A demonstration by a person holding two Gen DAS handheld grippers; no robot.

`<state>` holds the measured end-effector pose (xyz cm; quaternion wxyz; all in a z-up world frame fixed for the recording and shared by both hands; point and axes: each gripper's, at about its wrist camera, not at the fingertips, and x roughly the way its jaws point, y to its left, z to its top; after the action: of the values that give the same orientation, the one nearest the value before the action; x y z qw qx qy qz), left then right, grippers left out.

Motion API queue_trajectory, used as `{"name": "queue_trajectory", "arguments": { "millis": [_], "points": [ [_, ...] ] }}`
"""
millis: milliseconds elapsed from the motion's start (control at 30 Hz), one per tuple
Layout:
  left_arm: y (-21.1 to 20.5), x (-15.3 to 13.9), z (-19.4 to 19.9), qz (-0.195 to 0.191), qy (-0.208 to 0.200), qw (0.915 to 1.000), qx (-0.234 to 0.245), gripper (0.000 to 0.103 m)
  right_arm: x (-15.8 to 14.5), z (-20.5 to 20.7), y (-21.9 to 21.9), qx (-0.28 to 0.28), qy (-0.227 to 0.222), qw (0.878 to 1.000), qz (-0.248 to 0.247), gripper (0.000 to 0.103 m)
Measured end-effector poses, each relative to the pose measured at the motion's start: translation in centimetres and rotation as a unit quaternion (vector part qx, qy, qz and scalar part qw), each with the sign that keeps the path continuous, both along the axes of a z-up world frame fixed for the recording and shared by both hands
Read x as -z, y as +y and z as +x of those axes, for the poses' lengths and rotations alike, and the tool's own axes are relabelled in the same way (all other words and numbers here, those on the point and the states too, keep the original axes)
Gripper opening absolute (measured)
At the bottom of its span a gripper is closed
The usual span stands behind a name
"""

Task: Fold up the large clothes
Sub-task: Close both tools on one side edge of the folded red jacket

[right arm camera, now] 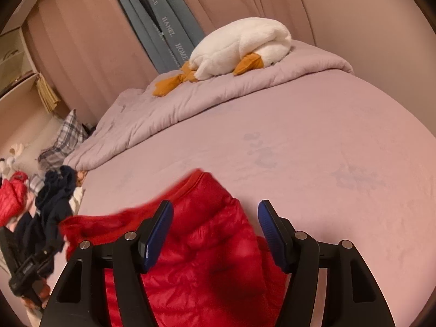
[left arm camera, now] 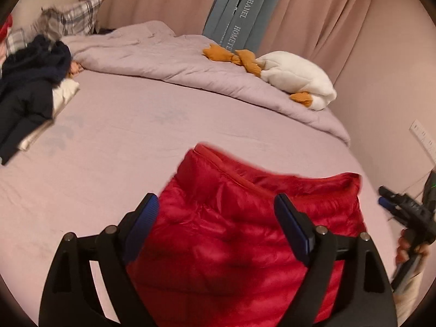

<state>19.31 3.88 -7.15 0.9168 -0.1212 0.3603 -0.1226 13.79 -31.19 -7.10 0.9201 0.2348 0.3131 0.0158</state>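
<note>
"HANEL" and "HOME" are read on grey panels (right arm camera: 174, 38) behind the bed (right arm camera: 327, 163). A glossy red quilted jacket (left arm camera: 231, 231) is laid folded on the bed. Both grippers' fingers are held apart, nothing clamped: left gripper (left arm camera: 218, 218), right gripper (right arm camera: 215, 231).

The left hand-held gripper (left arm camera: 218, 219) and the right hand-held gripper (right arm camera: 215, 226) both tilt downward, jaws spread apart and gripping nothing.

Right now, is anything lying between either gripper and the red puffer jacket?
Nothing visible. The red puffer jacket lies on the bed sheet directly below the open left gripper and right gripper. The dark clothes pile and plush goose sit well clear.
</note>
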Motion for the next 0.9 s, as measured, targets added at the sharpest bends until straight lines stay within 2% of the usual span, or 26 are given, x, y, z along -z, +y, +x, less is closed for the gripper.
{"name": "queue_trajectory", "arguments": {
  "millis": [233,333,433,567,633,667,700,833,900],
  "points": [
    [1.6,2.7,1.4,-0.004,0.042,0.9990,-0.015,0.085,2.0,0.4,-0.4,-0.005,0.045,0.999,-0.029,0.064],
    [2.1,4.4,2.2,0.009,0.073,0.9970,-0.025,0.084,3.2,0.9,-0.3,-0.011,0.068,0.997,-0.035,0.064],
    [2.1,6.0,2.7,0.016,0.097,0.9949,-0.025,0.077,4.3,1.5,-0.3,-0.016,0.088,0.995,-0.039,0.064],
    [2.1,7.8,3.3,0.001,0.125,0.9921,-0.012,0.051,5.5,2.4,0.2,-0.033,0.100,0.994,-0.033,0.062],
    [2.2,8.4,3.3,0.000,0.128,0.9915,-0.023,0.032,5.8,2.7,0.5,-0.041,0.099,0.994,-0.031,0.042],
    [2.3,8.5,3.2,-0.003,0.130,0.9913,-0.022,0.023,5.9,2.8,0.7,-0.043,0.100,0.994,-0.032,0.025],
    [2.5,8.3,3.1,-0.006,0.128,0.9915,-0.024,0.016,5.9,2.8,0.8,-0.041,0.099,0.994,-0.036,0.012],
    [2.9,5.6,1.2,-0.003,0.080,0.9957,-0.047,0.013,3.7,1.3,0.6,-0.018,0.052,0.998,-0.035,0.006],
    [3.1,5.1,0.8,-0.009,0.072,0.9963,-0.047,0.013,2.6,0.7,0.4,-0.006,0.038,0.999,-0.036,0.005]
  ]
}}
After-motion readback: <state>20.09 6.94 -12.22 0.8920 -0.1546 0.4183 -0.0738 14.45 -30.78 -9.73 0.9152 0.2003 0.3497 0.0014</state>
